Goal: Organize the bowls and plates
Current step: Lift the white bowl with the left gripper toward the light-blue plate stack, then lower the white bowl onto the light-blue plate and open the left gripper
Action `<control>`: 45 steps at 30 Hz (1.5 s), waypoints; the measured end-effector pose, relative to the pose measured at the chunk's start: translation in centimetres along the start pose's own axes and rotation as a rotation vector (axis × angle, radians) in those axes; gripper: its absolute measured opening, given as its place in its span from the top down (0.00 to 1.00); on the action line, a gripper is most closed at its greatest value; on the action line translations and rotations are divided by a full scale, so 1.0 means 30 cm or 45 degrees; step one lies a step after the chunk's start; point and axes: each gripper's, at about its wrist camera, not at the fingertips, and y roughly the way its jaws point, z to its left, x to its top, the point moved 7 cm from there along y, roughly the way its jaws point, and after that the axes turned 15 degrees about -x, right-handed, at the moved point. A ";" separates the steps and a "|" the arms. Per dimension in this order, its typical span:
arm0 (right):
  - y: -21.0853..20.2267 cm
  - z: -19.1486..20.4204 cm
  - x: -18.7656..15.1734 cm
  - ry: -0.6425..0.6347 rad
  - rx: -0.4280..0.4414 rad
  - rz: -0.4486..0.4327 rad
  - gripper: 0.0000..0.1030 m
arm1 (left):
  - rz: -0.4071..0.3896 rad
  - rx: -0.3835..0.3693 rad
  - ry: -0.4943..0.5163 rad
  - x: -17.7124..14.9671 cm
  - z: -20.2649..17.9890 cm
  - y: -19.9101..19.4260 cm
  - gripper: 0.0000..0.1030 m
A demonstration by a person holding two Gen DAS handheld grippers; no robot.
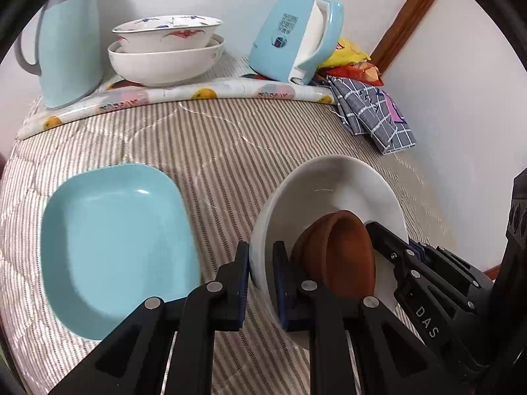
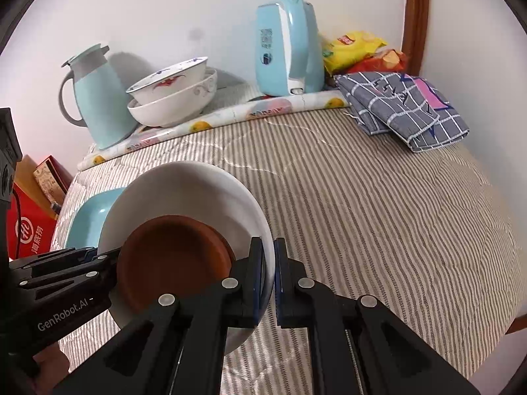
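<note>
- Two tools carry one load: your left tool (image 1: pixel 262 283) is clamped on the near-left rim of the white bowl (image 1: pixel 346 184), and your right tool (image 2: pixel 269 275) is clamped on the opposite rim, so the bowl hangs between them above the striped bed cover (image 1: pixel 204 138).
- Inside the white bowl sit the brown dishes (image 2: pixel 174 260), nested and loose; nothing grips them, and they lean toward the lower edge.
- Tilt the bowl any further and the brown dishes could slide out over the rim. Keep both wrists level with each other.
- Each grip is only a thin pinch on smooth glazed rim. If one hand pulls away from the other, a rim may slip free and the bowl would swing or drop.
- The teal square plate (image 1: pixel 115 247) lies on the bed just beside the load; drifting low to that side risks a knock.
- The stacked patterned bowls (image 1: pixel 166 52) stand well apart at the back, between the thermos jug (image 1: pixel 70 49) and the blue kettle (image 1: pixel 293 36); a hurried approach could strike either one.
</note>
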 end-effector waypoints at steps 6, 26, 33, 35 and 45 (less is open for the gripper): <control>-0.024 0.047 0.005 -0.017 0.028 -0.017 0.94 | -0.030 0.015 -0.020 -0.001 0.033 -0.053 0.86; -0.073 0.195 0.045 -0.075 0.102 -0.061 0.94 | -0.106 0.067 -0.073 0.018 0.131 -0.178 0.86; -0.092 0.248 0.054 -0.097 0.121 -0.076 0.94 | -0.129 0.085 -0.088 0.020 0.166 -0.223 0.86; -0.095 0.268 0.052 -0.103 0.132 -0.075 0.94 | -0.134 0.092 -0.096 0.016 0.181 -0.237 0.86; -0.089 0.384 0.034 -0.157 0.170 -0.071 0.94 | -0.155 0.119 -0.153 -0.013 0.286 -0.288 0.86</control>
